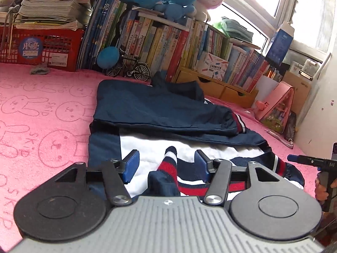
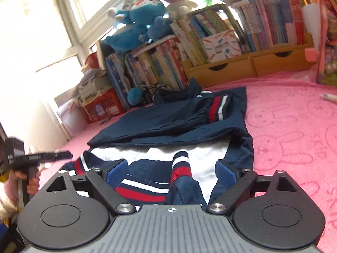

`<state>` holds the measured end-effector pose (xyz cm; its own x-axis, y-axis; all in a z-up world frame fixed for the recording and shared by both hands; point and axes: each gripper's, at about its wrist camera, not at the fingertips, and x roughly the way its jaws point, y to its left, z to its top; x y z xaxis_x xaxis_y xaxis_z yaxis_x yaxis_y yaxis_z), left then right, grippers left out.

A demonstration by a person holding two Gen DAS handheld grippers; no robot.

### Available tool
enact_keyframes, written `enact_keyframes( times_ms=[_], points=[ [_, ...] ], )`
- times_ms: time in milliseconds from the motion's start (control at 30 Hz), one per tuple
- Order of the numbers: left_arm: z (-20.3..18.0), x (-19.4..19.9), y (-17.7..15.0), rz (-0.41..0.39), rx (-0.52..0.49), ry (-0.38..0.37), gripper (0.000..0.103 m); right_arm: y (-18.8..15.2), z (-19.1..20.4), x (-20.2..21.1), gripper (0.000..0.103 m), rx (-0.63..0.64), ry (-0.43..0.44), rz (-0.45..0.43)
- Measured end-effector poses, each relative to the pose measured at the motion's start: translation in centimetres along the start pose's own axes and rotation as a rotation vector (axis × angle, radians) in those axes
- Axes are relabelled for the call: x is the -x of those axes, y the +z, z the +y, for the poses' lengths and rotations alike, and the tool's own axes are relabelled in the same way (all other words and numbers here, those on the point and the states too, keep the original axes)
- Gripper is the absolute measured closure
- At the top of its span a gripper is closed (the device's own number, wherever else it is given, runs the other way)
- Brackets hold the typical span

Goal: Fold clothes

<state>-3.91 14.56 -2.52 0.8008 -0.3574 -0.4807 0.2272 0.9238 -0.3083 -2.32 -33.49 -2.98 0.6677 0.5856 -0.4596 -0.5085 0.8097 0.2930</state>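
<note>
Navy jacket (image 1: 160, 109) lies partly folded on the pink blanket (image 1: 46, 113), collar toward 12 o'clock. Left gripper (image 1: 166, 164) hangs wide open, holding nothing; a striped cuff (image 1: 169, 158) stands between its pads. Right gripper (image 2: 171, 169) likewise gapes, empty, over the striped hem (image 2: 137, 191).

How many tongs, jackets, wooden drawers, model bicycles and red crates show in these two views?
Tongs: 2, the left tongs and the right tongs
Jacket: 1
Wooden drawers: 2
Model bicycle: 1
Red crate: 1
Total: 7
</note>
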Motion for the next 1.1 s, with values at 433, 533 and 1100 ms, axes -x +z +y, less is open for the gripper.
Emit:
enact_keyframes(
  times_ms=[433, 533, 1100],
  points=[
    [-2.2, -2.3, -0.9, 0.034, -0.174, 0.16, 0.073, 0.2, 3.6, -2.4, 0.084, 0.157, -0.363, 0.035],
    [-2.3, -2.6, -1.1, 0.048, -0.186, 0.198, 0.069, -0.6, 4.0, -3.4, 0.075, 0.213, -0.434, 0.053],
    [-1.7, -3.4, -2.6, 0.064, -0.18, 0.176, 0.067, -0.4, 9.3, -0.7, 0.056, 0.265, -0.024, -0.028]
  ],
)
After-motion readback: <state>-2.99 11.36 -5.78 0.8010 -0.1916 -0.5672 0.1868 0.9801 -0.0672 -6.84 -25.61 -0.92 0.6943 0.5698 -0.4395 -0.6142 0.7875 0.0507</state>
